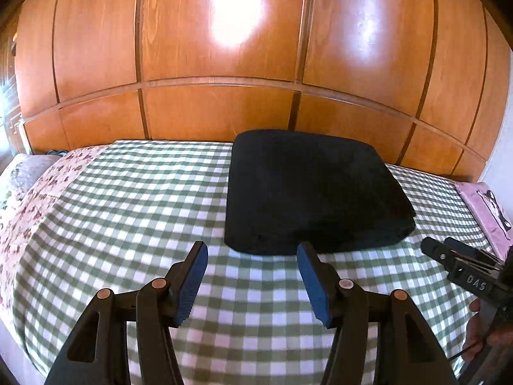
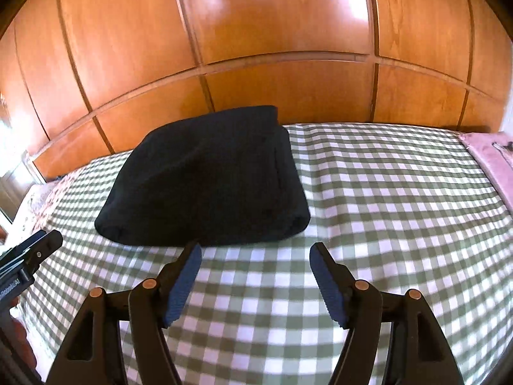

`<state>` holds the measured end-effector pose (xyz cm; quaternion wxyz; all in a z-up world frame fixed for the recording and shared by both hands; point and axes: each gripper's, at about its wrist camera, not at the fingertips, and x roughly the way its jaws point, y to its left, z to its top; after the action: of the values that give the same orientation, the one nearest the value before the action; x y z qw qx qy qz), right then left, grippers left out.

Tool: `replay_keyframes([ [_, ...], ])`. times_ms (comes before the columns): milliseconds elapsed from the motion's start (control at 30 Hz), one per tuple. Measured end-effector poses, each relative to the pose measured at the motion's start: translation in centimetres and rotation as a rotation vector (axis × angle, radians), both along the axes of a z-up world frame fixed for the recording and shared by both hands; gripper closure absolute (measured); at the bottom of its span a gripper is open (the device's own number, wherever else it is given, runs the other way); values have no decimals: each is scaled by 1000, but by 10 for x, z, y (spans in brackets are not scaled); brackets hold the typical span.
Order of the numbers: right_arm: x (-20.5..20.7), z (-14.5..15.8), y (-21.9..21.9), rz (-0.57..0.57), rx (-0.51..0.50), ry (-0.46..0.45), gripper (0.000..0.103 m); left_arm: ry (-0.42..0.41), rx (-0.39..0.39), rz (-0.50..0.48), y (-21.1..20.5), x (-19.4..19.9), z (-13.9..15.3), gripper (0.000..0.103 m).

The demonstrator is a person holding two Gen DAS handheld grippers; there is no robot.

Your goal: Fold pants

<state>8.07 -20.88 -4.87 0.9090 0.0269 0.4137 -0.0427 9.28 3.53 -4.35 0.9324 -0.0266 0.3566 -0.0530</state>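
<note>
1. Far left: a floral pink-and-white bed cover edge is noted at the side of the bed; it plays no part in the step.
2. Left gripper, black-framed with blue ribbed pads, is held above the green-and-white checked bedsheet. Its jaws stand moderately wide with nothing between them; only sheet is seen in the gap.
3. Centre: the dark navy pants, folded into a compact, roughly square bundle, lie flat on the checked bedsheet toward the wooden panelled headboard. The near edge of the bundle sits just beyond the tips of both grippers; no contact is seen.
4. Right gripper, of the same build, is likewise held wide and empty, beside the left gripper on its right.
5. Judgement: the fold appears complete, or nearly so, and the step in hand is read as withdrawal and check.
6. For a clean finish, both grippers are best kept clear of the near edge so that the layers are not dragged.
7. The layered corner at the bundle's near right looks slightly rounded and loose; if tidying is wanted, it is best pressed flat from above rather than pinched.
8. Far right: a pink printed pillow is seen at the bed's side, well apart from the pants.
</note>
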Motion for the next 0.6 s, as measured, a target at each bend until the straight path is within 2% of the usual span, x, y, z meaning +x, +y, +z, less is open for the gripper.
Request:
replay_keyframes([
  [233, -24, 8, 28, -60, -122, -47, 26, 17, -40, 11, -5, -34, -9, 43],
  [300, -29, 11, 35, -71, -151, -58, 22, 5, -53, 13, -3, -41, -7, 36],
  [467, -41, 16, 49, -80, -185, -79, 21, -29, -60, 24, -2, -52, 4, 21],
  [600, -52, 23, 51, -105, -187, -108, 19, -57, -24, 23, -6, -59, 8, 20],
])
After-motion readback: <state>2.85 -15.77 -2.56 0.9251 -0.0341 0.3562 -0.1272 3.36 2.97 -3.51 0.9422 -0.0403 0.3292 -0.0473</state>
